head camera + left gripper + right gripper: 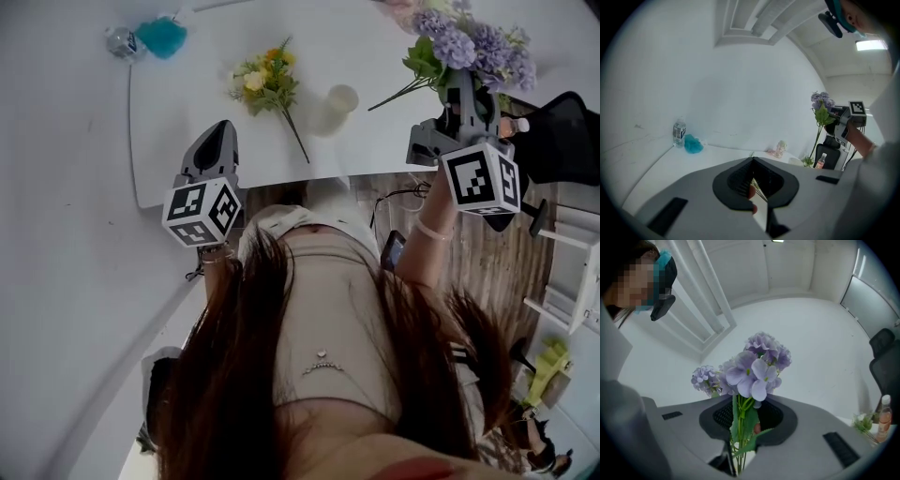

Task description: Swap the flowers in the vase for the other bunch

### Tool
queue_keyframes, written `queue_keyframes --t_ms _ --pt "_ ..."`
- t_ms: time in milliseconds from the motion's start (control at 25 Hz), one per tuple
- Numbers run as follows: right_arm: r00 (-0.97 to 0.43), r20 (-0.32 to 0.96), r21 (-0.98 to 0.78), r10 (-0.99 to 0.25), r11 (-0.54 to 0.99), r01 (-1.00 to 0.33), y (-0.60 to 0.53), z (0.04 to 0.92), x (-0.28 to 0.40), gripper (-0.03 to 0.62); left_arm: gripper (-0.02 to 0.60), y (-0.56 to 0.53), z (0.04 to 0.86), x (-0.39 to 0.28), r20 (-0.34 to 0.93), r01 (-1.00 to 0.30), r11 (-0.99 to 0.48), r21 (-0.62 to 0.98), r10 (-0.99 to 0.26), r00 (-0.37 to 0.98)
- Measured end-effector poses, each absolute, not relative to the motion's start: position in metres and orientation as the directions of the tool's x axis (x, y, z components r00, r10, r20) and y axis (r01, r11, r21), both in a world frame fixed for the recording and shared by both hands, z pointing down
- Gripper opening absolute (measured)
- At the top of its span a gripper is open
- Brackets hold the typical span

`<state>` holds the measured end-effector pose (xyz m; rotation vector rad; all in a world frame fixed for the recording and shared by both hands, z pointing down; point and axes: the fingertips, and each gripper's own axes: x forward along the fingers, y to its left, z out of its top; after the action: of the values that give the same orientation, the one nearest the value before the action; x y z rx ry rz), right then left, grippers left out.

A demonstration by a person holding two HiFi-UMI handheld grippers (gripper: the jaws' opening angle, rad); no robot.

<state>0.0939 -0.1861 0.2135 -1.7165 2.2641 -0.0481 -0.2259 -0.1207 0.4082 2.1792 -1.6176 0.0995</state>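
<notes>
On the table (169, 112) a flower bunch (267, 82) lies left of the vase (339, 101); a bottle (122, 42) stands far left

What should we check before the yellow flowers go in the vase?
1. Purple flowers held tight in the right gripper: ok.
2. Vase free of flowers: ok.
3. Yellow bunch lying free on the table beside the vase: ok.
4. Left gripper open to grab: not ok, its fingers are shut.
5. Water in the vase: cannot tell.
</notes>
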Motion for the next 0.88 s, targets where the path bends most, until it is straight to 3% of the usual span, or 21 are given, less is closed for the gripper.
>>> queue_keyframes --t_ms 880 --pt "-0.314 -0.301 -0.189 -0.901 0.379 -0.906 -0.182 0.234 0.055 0.101 0.003 -0.098 0.407 -0.242 0.331 -0.951 -0.156 0.267 -0.912 0.242"
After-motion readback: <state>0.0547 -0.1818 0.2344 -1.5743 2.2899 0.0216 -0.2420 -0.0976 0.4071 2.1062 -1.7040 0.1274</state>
